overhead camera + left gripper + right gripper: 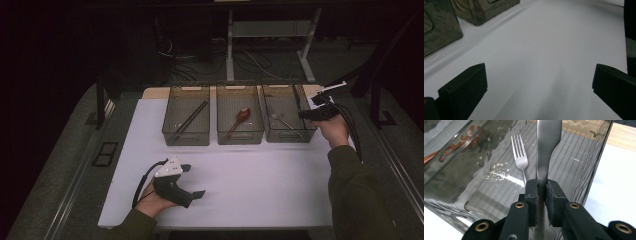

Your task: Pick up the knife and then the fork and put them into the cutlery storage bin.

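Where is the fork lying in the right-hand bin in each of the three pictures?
High view: the fork lies in the rightmost bin, upper right.
Left gripper view: not in it.
Right gripper view: the fork lies left of centre, beside the flat metal utensil clamped by the right gripper.
Shared landmark: the red spoon next door.

The table [260,195] carries a white mat across most of its top; a strip of bare wood [152,92] is exposed along the far edge. Three smoked translucent bins stand directly on it in a row near that edge: left bin [186,115], middle bin [240,115], right bin [287,114], close together, each upright. The near half carries no bins.
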`<move>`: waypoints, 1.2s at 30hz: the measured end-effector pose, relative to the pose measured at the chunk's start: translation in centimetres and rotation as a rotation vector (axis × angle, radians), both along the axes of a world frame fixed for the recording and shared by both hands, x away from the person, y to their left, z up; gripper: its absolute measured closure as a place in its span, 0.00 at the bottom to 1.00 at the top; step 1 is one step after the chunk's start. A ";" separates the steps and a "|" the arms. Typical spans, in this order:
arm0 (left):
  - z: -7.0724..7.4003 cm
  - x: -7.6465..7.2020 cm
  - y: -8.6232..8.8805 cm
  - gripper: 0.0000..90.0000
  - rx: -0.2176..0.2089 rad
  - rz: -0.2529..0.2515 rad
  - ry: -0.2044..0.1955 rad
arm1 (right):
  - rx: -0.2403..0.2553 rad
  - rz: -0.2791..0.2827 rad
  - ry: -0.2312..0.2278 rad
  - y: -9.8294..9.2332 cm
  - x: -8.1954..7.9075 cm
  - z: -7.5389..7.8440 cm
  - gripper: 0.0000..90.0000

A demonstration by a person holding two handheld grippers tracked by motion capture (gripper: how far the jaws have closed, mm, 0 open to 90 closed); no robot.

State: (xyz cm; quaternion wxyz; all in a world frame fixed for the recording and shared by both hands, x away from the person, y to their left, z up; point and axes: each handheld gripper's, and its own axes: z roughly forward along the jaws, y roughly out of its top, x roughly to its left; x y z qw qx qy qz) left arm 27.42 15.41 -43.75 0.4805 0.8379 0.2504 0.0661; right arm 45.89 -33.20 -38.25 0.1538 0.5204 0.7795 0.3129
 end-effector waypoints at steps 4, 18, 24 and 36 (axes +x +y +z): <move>0.0 0.0 0.0 0.00 0.001 -0.003 -0.001 | -0.010 -0.002 0.016 0.2 0.3 -0.5 0.89; 0.1 0.0 0.0 0.00 0.004 -0.005 -0.001 | -0.005 0.029 0.021 1.1 0.6 -0.7 0.79; 0.0 0.0 0.0 0.00 0.003 -0.004 -0.001 | 0.044 0.039 -0.006 0.9 0.2 -0.1 0.65; 0.0 0.0 0.0 0.00 0.004 -0.002 0.000 | 0.134 0.090 -0.076 0.8 -1.5 1.0 0.48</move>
